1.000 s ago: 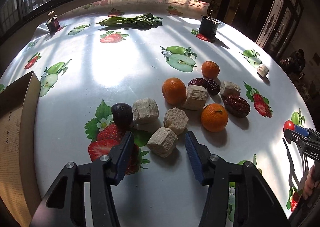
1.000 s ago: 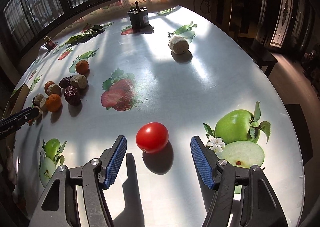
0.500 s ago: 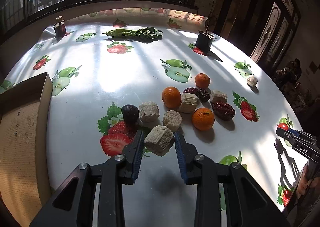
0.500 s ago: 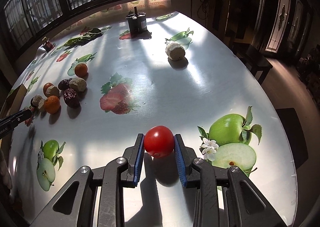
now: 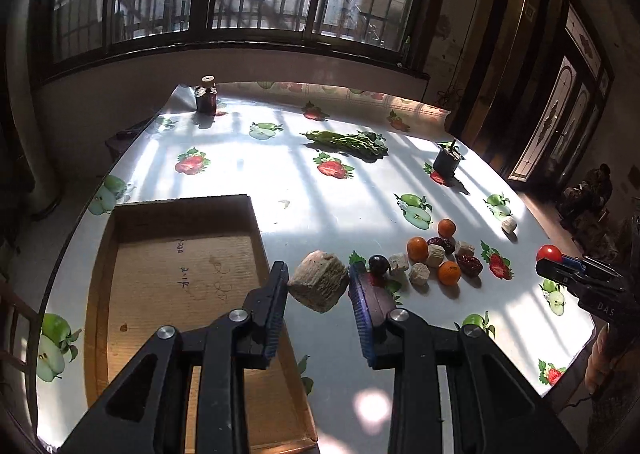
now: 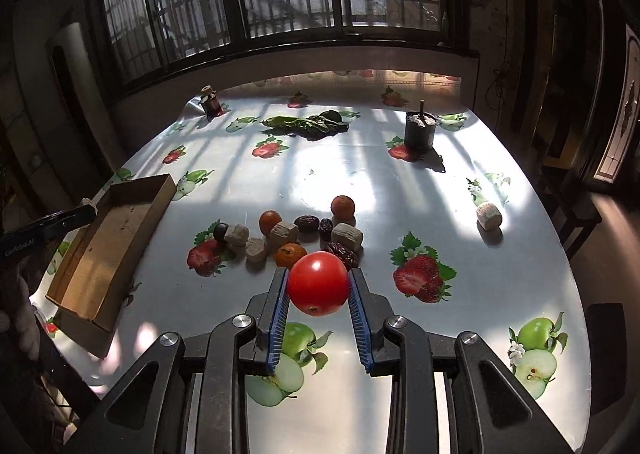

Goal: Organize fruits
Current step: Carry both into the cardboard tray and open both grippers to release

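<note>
Two claws, each clenched on one item and both held clear above the worktop (image 6: pixel 460 214). Left claw (image 5: pixel 318 286): grips a pale, rough beige block (image 5: pixel 318 286) just beside the right rim of the open cardboard box (image 5: pixel 180 270). Right claw (image 6: pixel 318 286): grips a red tomato (image 6: pixel 318 283) over the near edge of the heap (oranges, dark dried fruits, more beige blocks) (image 6: pixel 288 232). One beige roll (image 6: pixel 489 215) lies well apart, to the right.

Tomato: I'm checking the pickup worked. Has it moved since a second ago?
Yes. The tomato has left the table, clamped in the right gripper, and now hangs nearer the fruit pile.
</note>
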